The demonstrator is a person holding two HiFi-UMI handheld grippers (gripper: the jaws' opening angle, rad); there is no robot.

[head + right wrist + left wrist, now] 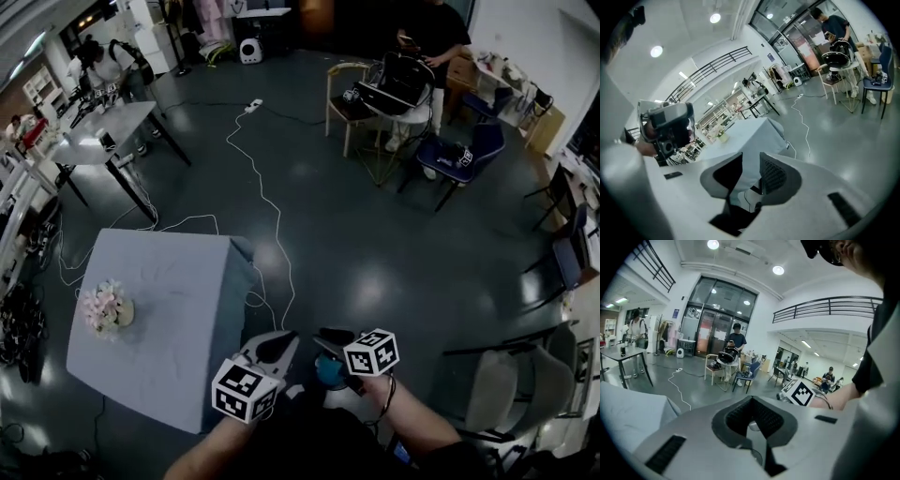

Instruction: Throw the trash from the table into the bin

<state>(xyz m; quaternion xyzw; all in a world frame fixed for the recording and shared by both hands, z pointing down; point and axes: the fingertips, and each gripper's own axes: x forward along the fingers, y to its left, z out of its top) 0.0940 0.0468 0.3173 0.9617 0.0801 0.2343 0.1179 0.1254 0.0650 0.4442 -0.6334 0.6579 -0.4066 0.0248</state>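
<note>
One pot (123, 315) w/ pink flowers (100, 304) on table (178, 281).

Left gripper (752, 409): pale grey moulded shell, broad and smooth, one black rectangular slot on each side.
Left jaws: dark grey pads with finely ribbed faces.
Right gripper (751, 171): matching pale grey shell and black slots; jaws lined with dark, grid-textured pads.
Left marker cube (246, 391): white faces, black square patterns.
Right marker cube (372, 352): same markings.
Camera housing (668, 124): black block in a silver casing, on the left gripper.
Wrist cord (386, 398): thin black loop, right side.
Sleeve (868, 373): black, short.
</note>
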